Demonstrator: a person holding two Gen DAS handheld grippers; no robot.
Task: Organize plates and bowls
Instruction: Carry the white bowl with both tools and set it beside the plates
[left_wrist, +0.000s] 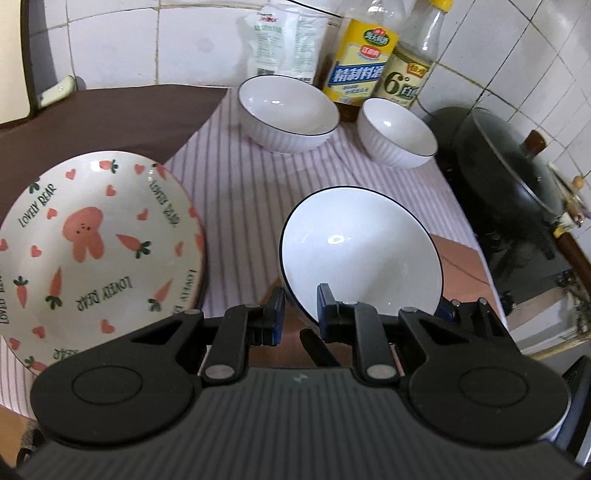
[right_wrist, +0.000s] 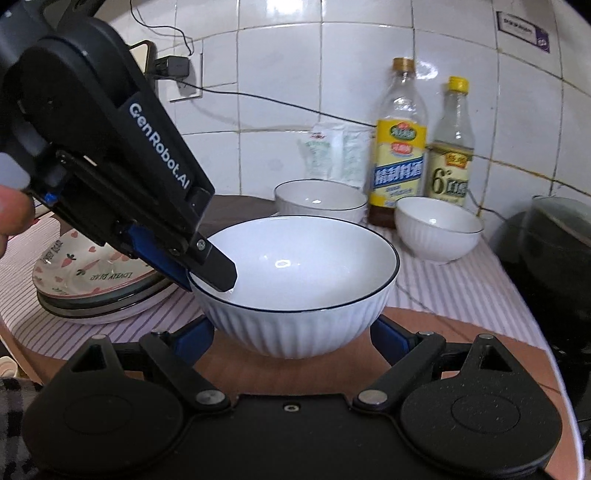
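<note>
A large white ribbed bowl with a dark rim (left_wrist: 362, 251) (right_wrist: 295, 280) sits at the near edge of the counter. My left gripper (left_wrist: 301, 314) is shut on its rim, one finger inside and one outside; it shows in the right wrist view (right_wrist: 207, 269) coming from the upper left. My right gripper (right_wrist: 291, 339) is open, its fingers on either side of the bowl's base. A stack of carrot-and-bear plates (left_wrist: 96, 251) (right_wrist: 92, 280) lies at the left. Two more white bowls, one larger (left_wrist: 288, 110) (right_wrist: 319, 199) and one smaller (left_wrist: 397, 134) (right_wrist: 437, 227), stand at the back.
A striped cloth (left_wrist: 236, 206) covers the counter. Two bottles (left_wrist: 360, 55) (right_wrist: 399, 147) and a white packet (left_wrist: 284, 40) stand against the tiled wall. A black wok with a glass lid (left_wrist: 506, 170) sits on the stove at the right. A charger cable (right_wrist: 258, 96) hangs on the wall.
</note>
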